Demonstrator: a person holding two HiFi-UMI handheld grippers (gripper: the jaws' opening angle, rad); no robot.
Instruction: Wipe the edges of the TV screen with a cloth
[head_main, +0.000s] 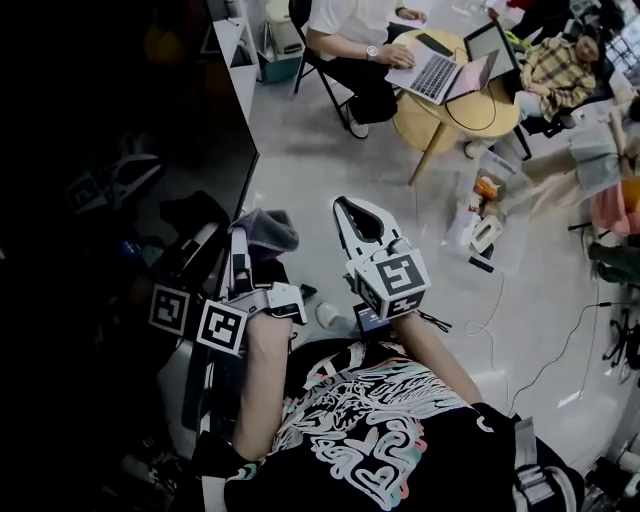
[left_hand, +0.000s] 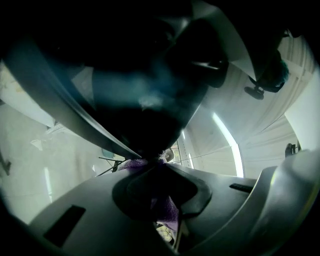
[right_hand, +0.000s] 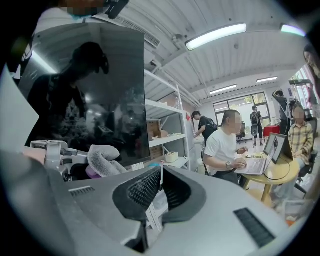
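A: What is at the far left?

B: The large black flat TV screen. It stands upright and fills the left side of the head view.

A: Where is the cloth?

B: The fluffy grey cloth with a purple underside is at the right edge of the TV screen, low down. In the left gripper view the dark edge of the screen comes down and meets the cloth, so they seem to touch.

A: Who holds it?

B: The left hand-held gripper. Its jaws are closed on the cloth, and purple fabric shows between them.

A: And further right?

B: The right hand-held gripper is beside the cloth but apart from it, away from the screen. Its jaws are pressed together at the tips, with nothing held between them.

A: Anything behind?

B: At the upper right, a person in a white shirt sits with a hand on a silver laptop.
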